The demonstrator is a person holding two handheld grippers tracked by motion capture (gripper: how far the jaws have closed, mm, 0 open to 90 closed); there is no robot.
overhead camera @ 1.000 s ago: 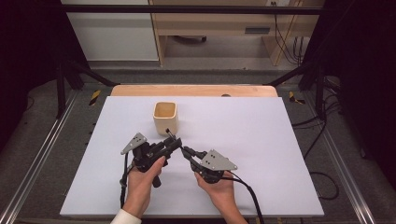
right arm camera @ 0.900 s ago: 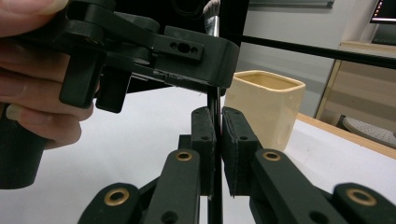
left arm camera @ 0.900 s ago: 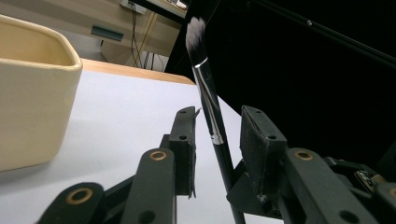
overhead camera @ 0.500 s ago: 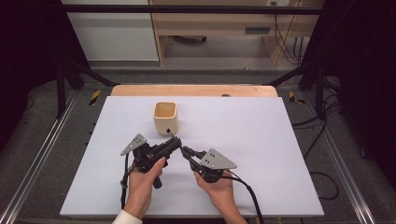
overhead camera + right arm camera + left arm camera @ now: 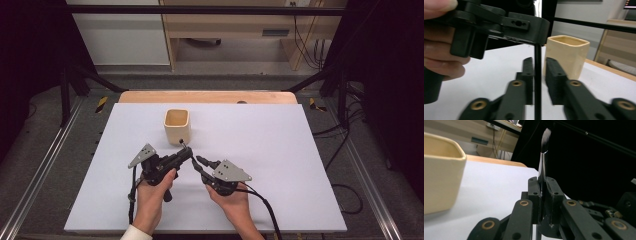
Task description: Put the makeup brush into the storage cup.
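Black jaws, left: the left gripper [image 5: 543,192] is pinching the slim black-handled makeup brush [image 5: 543,160] with a silver ferrule and dark, white-tipped bristles; its jaws have just been closing and are now pressing flat on the handle, the bristle end pointing up in the left gripper view.
Black jaws, right: the right gripper [image 5: 539,75] is standing slightly spread around the same brush handle [image 5: 537,82]; its jaws have just been opening, with a narrow gap showing on each side of the handle.
Hands: the left hand [image 5: 152,192] and right hand [image 5: 231,200] are holding the grippers at the near middle of the table, their tips meeting [image 5: 192,159].
Left hand up close: in the right gripper view its fingers [image 5: 441,50] are wrapping the left gripper's body at the left.
Brush, place: it is hanging between the two sets of jaws, just near of the cup, over the white sheet.
White sheet: the pale matte table cover [image 5: 280,150] is lying flat under everything.
Cup: the cream, square-mouthed, round-cornered plastic cup [image 5: 177,126] is standing upright just beyond the gripper tips, left of centre.
Wooden edge: the light wooden tabletop strip [image 5: 210,97] is showing along the far side of the sheet.
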